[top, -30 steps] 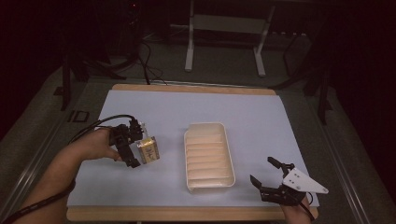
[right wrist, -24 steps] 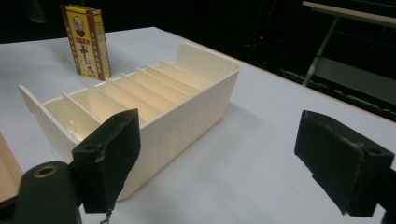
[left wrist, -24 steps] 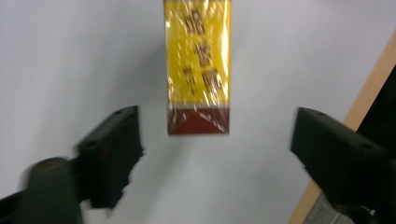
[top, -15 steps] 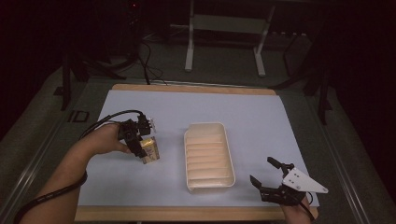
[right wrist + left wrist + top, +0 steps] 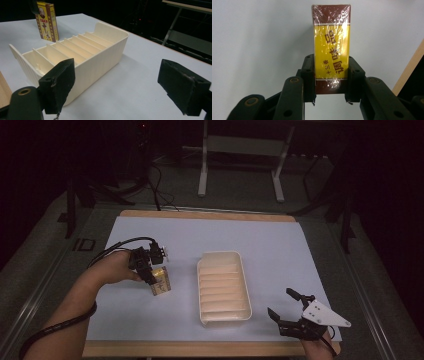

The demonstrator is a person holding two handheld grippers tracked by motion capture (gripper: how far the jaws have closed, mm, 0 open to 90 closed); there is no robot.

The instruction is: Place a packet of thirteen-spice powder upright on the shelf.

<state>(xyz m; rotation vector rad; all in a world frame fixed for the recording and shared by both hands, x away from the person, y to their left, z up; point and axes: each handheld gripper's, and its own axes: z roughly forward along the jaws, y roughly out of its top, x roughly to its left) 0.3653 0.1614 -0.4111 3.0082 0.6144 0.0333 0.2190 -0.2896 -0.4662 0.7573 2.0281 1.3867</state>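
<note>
Two grippers work over the pale sheet that covers the table. The left gripper sits at the left side of the sheet, and its fingers have just been closing; they now press on both narrow sides of a small box wrapped in clear film, yellow in the middle with dark red ends and printed characters. In the high view the box stands on the sheet, well to the left of a cream tray with a row of thin dividers, and apart from it. The right gripper view shows the box upright beyond the far corner of the tray. The right gripper rests near the front right edge of the sheet, just right of the tray's near end, its fingers spread wide with nothing between them.
</note>
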